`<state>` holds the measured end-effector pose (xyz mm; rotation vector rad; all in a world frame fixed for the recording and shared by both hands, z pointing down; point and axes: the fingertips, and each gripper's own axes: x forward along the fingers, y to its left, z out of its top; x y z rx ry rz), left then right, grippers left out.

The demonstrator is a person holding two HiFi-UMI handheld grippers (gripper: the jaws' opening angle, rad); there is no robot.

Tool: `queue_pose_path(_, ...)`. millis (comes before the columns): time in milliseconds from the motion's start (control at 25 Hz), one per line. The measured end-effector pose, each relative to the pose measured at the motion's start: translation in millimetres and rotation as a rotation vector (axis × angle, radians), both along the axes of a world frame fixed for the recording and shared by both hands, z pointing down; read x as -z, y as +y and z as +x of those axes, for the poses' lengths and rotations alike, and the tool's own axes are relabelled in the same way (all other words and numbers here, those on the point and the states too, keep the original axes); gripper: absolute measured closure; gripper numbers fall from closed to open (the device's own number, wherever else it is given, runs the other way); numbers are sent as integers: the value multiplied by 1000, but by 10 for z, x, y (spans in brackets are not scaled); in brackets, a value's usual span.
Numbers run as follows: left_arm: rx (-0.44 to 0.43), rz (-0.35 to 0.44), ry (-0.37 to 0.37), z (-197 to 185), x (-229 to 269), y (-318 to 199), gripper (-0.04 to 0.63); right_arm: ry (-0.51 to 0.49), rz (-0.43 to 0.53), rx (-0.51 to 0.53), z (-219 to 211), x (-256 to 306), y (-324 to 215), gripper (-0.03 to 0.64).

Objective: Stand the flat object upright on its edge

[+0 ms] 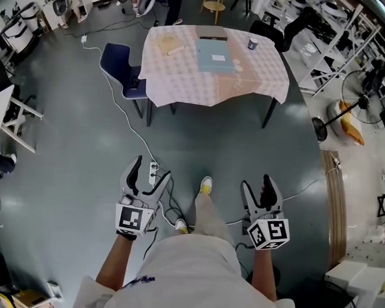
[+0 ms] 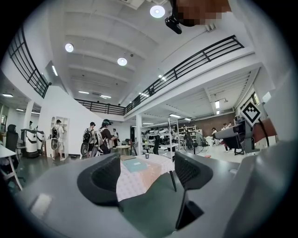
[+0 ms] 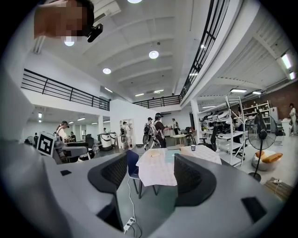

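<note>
- The left gripper (image 1: 151,168) is held low in front of the person, over the grey floor (image 1: 61,174); its jaws stand wide apart with nothing between them; in its own view only the far table shows through the gap
- The right gripper (image 1: 256,183) is likewise released and empty; it points toward the table, and its jaws frame the table and the chair without touching anything
- The table (image 1: 184,78) stands well ahead of both grippers, under a checked cloth that hangs over its edges
- The flat object (image 1: 215,55), pale blue with a white label on top, lies flat on the table, around the middle toward the far edge; neither gripper is near it
- A dark cup (image 1: 252,44) stands near the table's far right corner, apart from the flat object; a wooden piece (image 1: 171,48) lies on the left part of the table, also apart from it
- A blue chair (image 1: 123,71) stands just beside the table's left side
- A white power strip (image 1: 153,173) lies on the floor beneath the left gripper; its cable (image 1: 126,120) runs off toward the chair
- The person's shoe (image 1: 205,185) shows on the floor between the two grippers
- A fan (image 1: 351,108) stands on the floor to the right of the table; shelves (image 1: 330,35) line the wall beyond it
- Several people (image 2: 104,135) stand beyond the table in both gripper views
</note>
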<state>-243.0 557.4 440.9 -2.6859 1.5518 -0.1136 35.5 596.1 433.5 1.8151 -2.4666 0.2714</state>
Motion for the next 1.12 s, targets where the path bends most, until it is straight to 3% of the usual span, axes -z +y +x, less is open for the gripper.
queue_pose_path(240, -4, -38, -14, 78, -106, -353, 233, 8, -12, -14, 123, -81, -351, 313)
queue_pose_path(680, 3, -48, -9, 675, -60, -1838, 233, -25, -12, -7, 789, -102, -1987, 318)
queue_pose_path(920, 26, -40, -17, 1101, -33, -2757, 233, 7, 33, 41, 1166, -6, -2983, 319)
queue_pose_path(1120, 51, -10, 9, 1321, 99, -3236, 239, -22, 101, 25, 1467, 135, -3484, 323)
